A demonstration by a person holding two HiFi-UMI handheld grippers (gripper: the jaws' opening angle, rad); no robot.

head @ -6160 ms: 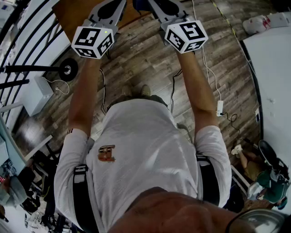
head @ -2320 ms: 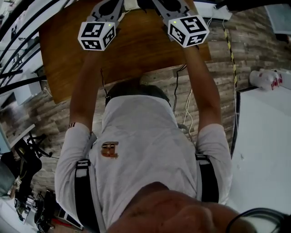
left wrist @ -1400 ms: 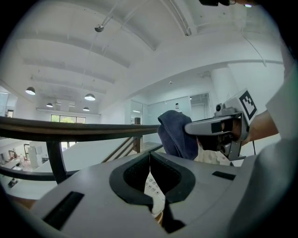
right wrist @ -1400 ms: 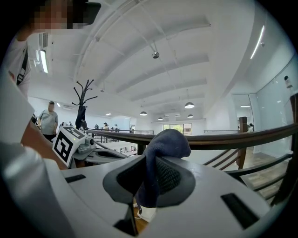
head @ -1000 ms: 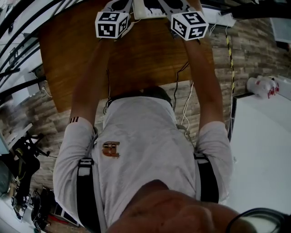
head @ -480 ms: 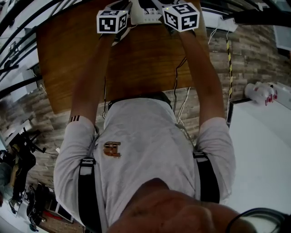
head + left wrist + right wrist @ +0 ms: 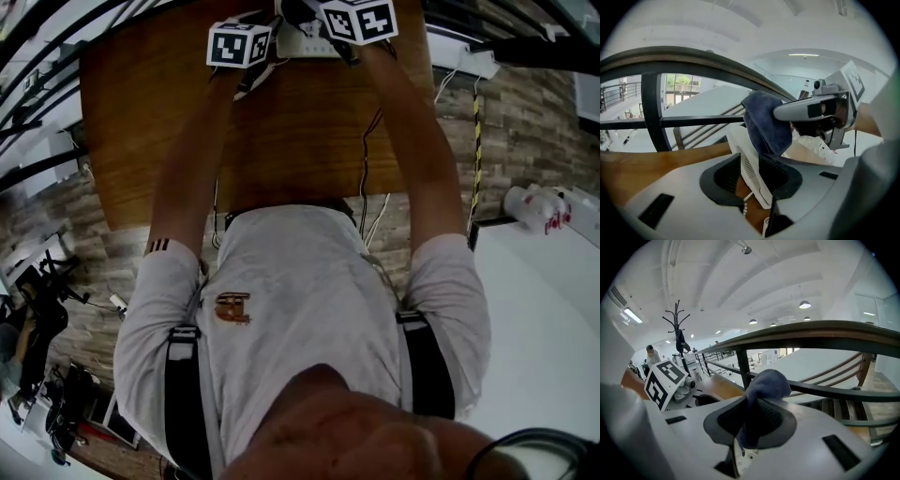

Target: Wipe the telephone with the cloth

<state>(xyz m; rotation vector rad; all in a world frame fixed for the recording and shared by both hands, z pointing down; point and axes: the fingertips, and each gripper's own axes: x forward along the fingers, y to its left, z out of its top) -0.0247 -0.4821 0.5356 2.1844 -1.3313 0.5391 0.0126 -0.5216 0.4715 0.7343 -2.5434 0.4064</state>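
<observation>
Wood-grained counter (image 7: 141, 112) seen from above, with the white telephone (image 7: 302, 44) at its far edge, between the left marker cube (image 7: 239, 44) and the right marker cube (image 7: 360, 19). Left hand-held gripper (image 7: 752, 177): the jaws are closed against the telephone's white handset (image 7: 740, 147), which stands tilted between them with its slotted grille towards the left jaw. A white coiled cord (image 7: 746, 207) shows just beneath the jaws. Right hand-held gripper (image 7: 750, 423): the jaws pinch a dark blue cloth (image 7: 768, 379), which bunches into a rounded wad above them and hangs a short way below. In the left gripper view the cloth overlaps the upper end of the handset and appears to touch it, with the right hand-held gripper reaching in from the right. Legible marks are few. Under the cloth, in the right gripper view, a strip of the telephone's white face bears an asterisk (the only character there that can be read). Both marker cubes carry black-and-white square patterns and no lettering. The person's white shirt (image 7: 300, 300) has a small orange-red emblem (image 7: 223, 311) on the chest, too small to read. A white bag (image 7: 536, 204) with red print lies near the right edge of the head view, and its wording is also unreadable. Dark railing bars (image 7: 811, 390) cross behind both grippers' jaws.
</observation>
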